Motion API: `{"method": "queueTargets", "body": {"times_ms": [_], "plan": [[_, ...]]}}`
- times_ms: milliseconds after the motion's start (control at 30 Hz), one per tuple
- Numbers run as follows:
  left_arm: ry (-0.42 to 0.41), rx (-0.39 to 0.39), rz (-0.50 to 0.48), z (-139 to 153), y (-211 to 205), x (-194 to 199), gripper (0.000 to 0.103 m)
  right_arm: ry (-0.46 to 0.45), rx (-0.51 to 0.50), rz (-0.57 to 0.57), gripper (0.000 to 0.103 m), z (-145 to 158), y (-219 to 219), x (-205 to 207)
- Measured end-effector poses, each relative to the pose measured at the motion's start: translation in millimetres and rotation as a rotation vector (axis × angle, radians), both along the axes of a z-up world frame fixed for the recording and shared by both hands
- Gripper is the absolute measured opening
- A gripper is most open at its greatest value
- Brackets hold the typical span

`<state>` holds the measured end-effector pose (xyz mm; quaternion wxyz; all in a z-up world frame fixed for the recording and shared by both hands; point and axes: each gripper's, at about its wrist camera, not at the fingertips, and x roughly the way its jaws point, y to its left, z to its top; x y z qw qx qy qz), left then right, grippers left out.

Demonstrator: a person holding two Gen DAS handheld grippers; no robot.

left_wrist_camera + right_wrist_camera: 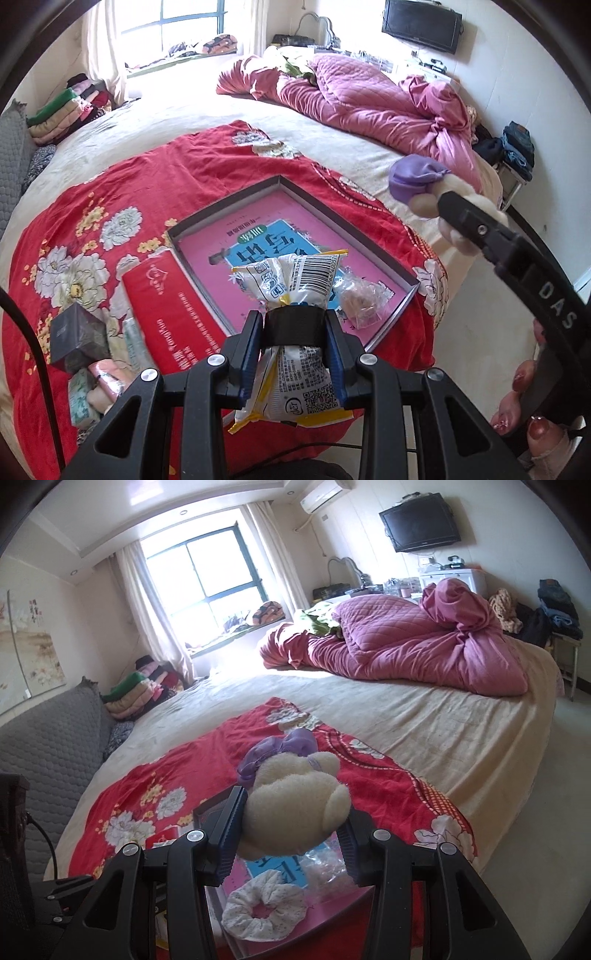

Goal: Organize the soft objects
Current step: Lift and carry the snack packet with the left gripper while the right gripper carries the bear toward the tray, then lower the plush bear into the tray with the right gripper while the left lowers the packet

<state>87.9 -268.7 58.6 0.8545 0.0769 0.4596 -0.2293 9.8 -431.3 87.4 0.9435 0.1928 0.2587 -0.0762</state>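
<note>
A shallow box lid (291,192) with grey walls and a pink printed floor lies open-side up on a red floral blanket (122,192) spread over the bed (166,110). Inside it, toward the 4 o'clock corner in the left wrist view, sits a small clear packet (360,304) of pale contents. The right wrist view shows a white patterned scrunchie (264,910) also lying on the pink floor of the box, at the near edge, with the clear packet just beside it at about 2 o'clock.

The left claw (295,350) is clamped on a white snack pouch (295,280) with a barcode and yellow trim; a black band wraps the pouch where the jaws pinch it, and the pouch's upper part hangs over the box interior, seemingly above it rather than resting in it.

The right claw (291,834) is closed on a cream plush toy (295,805) wearing a purple bow (277,753), held up off the blanket; in the left wrist view the toy appears at about 2 o'clock, beyond the box's right wall and outside it.

At 8 o'clock from the box, touching its left wall, lies a red flat box (166,310) with white lettering. Further toward 8 o'clock rest a dark grey cube (79,336) and several soft pastel packs (103,380) on the blanket. A rumpled pink quilt (369,96) lies at the far side of the bed, well apart from the box.
</note>
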Motion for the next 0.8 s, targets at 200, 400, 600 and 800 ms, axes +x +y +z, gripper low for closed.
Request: {"method": "queueTargets", "body": {"times_ms": [200, 400, 600, 800], "plan": [[0.038, 0.018, -0.018, -19, -13, 14, 0.033, 0.023, 0.008, -0.042, 0.048, -12, -19, 2], [0.077, 0.037, -0.039, -38, -25, 22, 0.033, 0.054, 0.017, -0.087, 0.048, -26, -39, 2], [0.123, 0.05, -0.064, -57, -38, 27, 0.033, 0.099, 0.022, -0.09, 0.048, -43, -47, 9], [0.151, 0.079, -0.078, -71, -47, 33, 0.033, 0.152, 0.008, -0.042, 0.048, -61, -40, 25]]}}
